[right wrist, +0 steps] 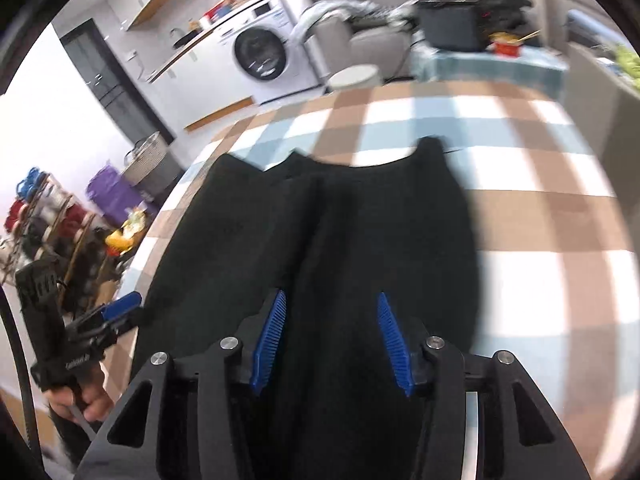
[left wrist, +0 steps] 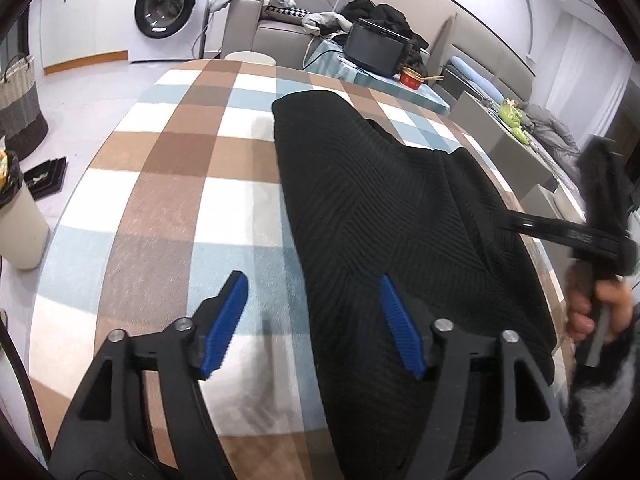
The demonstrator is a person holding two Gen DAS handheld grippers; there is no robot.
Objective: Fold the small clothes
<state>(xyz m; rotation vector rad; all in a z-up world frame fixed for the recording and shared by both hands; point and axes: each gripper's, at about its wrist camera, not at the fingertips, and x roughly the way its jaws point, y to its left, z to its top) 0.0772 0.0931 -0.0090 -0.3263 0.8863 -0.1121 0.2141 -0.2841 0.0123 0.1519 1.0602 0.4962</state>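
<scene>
A checked tablecloth [left wrist: 172,184] covers the table, black garment [left wrist: 384,208] flat on it.

My left gripper [left wrist: 312,320] and right gripper [right wrist: 332,340] match: black angular frames with triangular cut-outs, round silver screws at the joints, and ribbed blue pads [right wrist: 394,346]. White lettering runs along one black bar. My sleeve [left wrist: 600,404] is fuzzy grey.

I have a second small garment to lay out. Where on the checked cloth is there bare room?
Bare checks lie left of the black garment toward the washing machine, and right of it in the right wrist view. The garment fills the middle.
</scene>
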